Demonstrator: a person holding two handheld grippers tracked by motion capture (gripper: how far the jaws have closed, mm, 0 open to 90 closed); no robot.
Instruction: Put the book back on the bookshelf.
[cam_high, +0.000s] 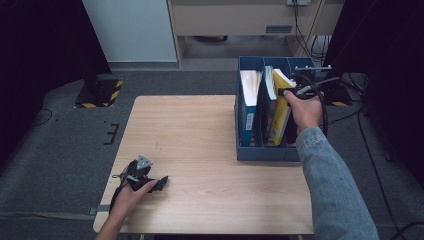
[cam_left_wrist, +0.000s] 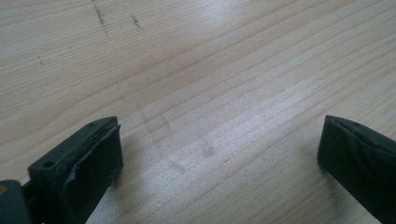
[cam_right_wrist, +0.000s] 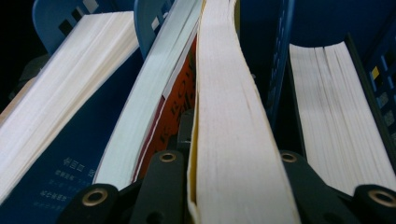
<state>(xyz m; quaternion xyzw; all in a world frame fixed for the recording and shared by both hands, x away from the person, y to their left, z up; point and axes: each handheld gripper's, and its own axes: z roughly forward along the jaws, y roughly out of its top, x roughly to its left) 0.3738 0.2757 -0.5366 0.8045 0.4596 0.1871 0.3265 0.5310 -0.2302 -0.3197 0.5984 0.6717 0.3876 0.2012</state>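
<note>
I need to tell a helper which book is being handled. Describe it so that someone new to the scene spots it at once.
Start at the blue plastic file rack on the right part of the light wooden table. Look in its middle slot, where the yellow-covered paperback book leans. It alone has a yellow cover, beside a blue book in the left slot, and the right hand-held gripper is clamped on its top edge.

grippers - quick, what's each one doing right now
left gripper: open, nothing between its jaws, over the bare table.
right gripper: shut on the yellow book in the blue file rack.
</note>
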